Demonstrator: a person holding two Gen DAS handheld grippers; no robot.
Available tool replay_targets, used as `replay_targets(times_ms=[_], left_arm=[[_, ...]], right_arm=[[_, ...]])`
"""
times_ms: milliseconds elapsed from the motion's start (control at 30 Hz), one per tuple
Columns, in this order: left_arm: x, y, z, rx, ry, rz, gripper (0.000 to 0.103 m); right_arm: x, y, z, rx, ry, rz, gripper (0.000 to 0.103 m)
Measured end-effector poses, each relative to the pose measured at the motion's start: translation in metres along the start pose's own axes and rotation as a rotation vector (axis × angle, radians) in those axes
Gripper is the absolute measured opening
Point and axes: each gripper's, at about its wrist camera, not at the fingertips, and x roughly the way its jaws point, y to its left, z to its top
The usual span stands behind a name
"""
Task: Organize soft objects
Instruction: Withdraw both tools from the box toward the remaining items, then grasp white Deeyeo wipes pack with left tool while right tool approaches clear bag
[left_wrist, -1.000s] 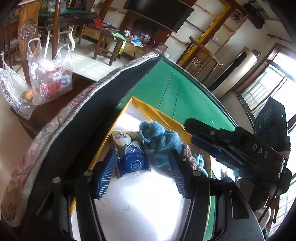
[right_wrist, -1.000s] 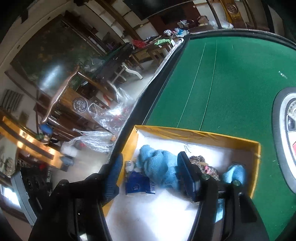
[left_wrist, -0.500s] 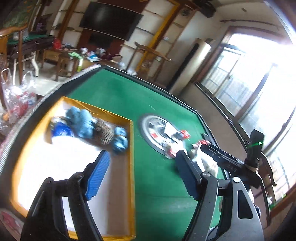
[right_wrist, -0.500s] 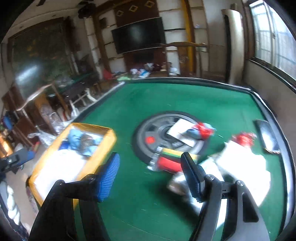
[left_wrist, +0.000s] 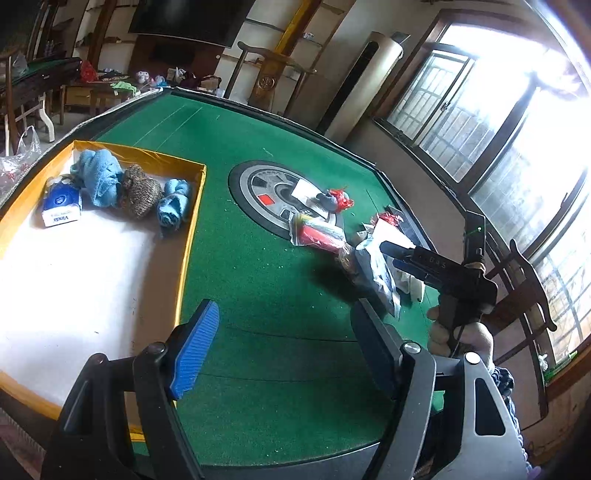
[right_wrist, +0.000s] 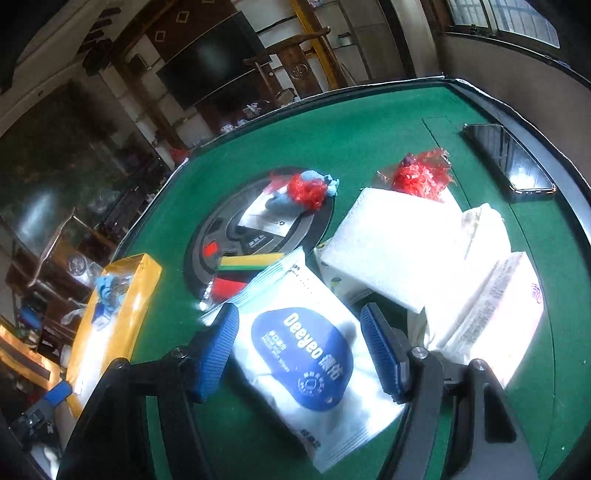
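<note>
White wipes pack (right_wrist: 314, 354) lies between open right hand-held gripper (right_wrist: 299, 347) fingers.

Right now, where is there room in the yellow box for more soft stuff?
The yellow box is bare white across its near half. Its far end is crowded: Vinda tissue pack, blue towel, brown knitted pouch, rolled blue cloth.

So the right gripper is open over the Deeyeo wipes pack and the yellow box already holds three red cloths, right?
Not quite. The right gripper is open over the Deeyeo wipes pack, but the cloths in the yellow box are blue, as the left wrist view shows.
</note>
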Motion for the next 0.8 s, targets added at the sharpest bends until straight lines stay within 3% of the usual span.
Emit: replay_targets(times_ms=[67, 167, 333, 400, 533, 800], left_arm=[[-0.003, 0.005, 0.001, -0.008, -0.007, 0.014, 0.074], [0.002, 0.011, 0.002, -0.014, -0.01, 0.026, 0.074], [0.016, 0.008, 0.001, -0.016, 0.015, 0.006, 0.074], [0.021, 0.003, -0.002, -0.008, 0.032, 0.002, 0.074], [0.026, -0.004, -0.009, 0.013, 0.061, -0.001, 0.074], [0.056, -0.024, -0.025, 0.028, 0.158, 0.003, 0.074]], right_arm=[[0.008, -0.004, -0.004, 0.015, 0.027, 0.002, 0.063], [0.008, 0.0, -0.017, 0.03, 0.081, 0.1, 0.065], [-0.002, 0.029, -0.049, 0.038, 0.25, 0.514, 0.065], [-0.019, 0.033, -0.052, 0.003, 0.193, 0.51, 0.065], [-0.034, 0.014, -0.048, 0.02, 0.076, 0.389, 0.065], [-0.025, -0.03, -0.047, 0.138, 0.026, 0.308, 0.065]])
